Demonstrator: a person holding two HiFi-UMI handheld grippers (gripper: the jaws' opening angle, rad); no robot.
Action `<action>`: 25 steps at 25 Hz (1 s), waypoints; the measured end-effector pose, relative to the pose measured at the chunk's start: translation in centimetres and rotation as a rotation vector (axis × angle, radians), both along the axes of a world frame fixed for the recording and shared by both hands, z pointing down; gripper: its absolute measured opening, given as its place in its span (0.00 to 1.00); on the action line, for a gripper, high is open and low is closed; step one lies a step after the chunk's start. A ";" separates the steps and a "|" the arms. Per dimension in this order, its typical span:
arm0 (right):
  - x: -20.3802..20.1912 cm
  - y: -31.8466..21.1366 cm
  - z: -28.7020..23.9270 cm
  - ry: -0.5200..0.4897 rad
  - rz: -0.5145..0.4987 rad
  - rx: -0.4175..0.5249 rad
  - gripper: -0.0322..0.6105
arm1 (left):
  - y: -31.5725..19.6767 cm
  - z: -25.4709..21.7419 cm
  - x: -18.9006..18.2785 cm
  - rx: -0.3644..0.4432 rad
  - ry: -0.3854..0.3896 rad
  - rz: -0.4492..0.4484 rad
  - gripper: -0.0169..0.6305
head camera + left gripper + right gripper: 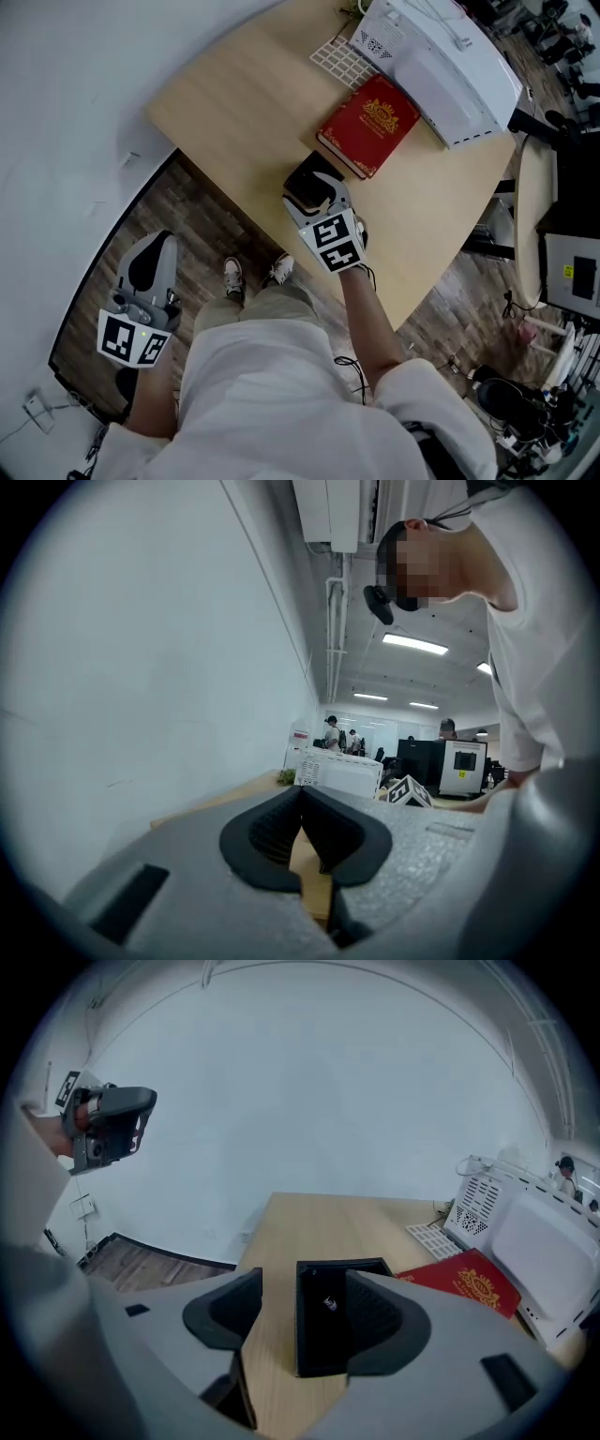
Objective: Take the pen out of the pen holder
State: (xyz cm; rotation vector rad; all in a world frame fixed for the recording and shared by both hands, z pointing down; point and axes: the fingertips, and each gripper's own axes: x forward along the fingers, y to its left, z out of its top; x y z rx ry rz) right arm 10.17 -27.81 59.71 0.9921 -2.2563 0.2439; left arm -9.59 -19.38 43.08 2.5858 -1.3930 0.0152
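The pen, only its tip showing, sits deep in the black pen holder on the desk, so I hold my right gripper tilted down over the opening, jaws partly apart and empty, while my left gripper, jaws together, hangs clear of the desk.
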 end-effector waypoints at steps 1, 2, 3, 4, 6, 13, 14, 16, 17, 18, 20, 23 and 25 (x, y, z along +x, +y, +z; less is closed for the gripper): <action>-0.1 -0.2 0.2 0.016 -0.007 0.001 0.48 | 0.1 0.0 -0.2 0.000 0.002 -0.009 0.05; -0.1 -0.2 0.3 0.031 -0.012 -0.002 0.48 | 0.2 0.0 -0.3 0.001 0.004 -0.016 0.05; -0.1 -0.3 0.5 0.046 -0.015 -0.007 0.48 | 0.2 -0.1 -0.3 0.004 0.005 -0.020 0.05; -0.1 -0.3 0.6 0.060 -0.016 -0.011 0.47 | 0.2 -0.3 -0.3 0.008 0.006 -0.023 0.05; 0.0 -0.4 0.8 0.092 -0.018 -0.016 0.44 | 0.1 -0.5 -0.4 0.013 0.007 -0.027 0.05; -0.4 -0.7 1.1 0.213 -0.062 -0.004 0.40 | 0.0 -0.7 -1.1 0.017 0.014 -0.042 0.05; -0.5 -0.8 1.1 0.218 -0.064 -0.002 0.39 | -0.1 -0.7 -1.1 0.017 0.016 -0.041 0.05; -0.6 -0.9 1.3 0.229 -0.072 -0.007 0.37 | -0.2 -0.7 -1.1 0.018 0.020 -0.037 0.05; -0.6 -0.9 1.4 0.234 -0.076 -0.009 0.35 | -0.2 -0.8 -1.1 0.020 0.023 -0.036 0.05; -0.6 -0.9 1.4 0.237 -0.077 -0.009 0.32 | -0.2 -0.8 -1.1 0.020 0.025 -0.035 0.05; -0.5 -0.9 1.2 0.229 -0.071 -0.005 0.29 | -0.1 -0.7 -1.3 0.018 0.029 -0.037 0.05; -0.4 -0.9 1.0 0.213 -0.063 -0.001 0.27 | 0.0 -0.4 -1.7 0.007 0.036 -0.044 0.05; -0.4 -0.8 0.9 0.199 -0.062 -0.005 0.25 | 0.1 -0.2 -1.9 0.001 0.040 -0.048 0.05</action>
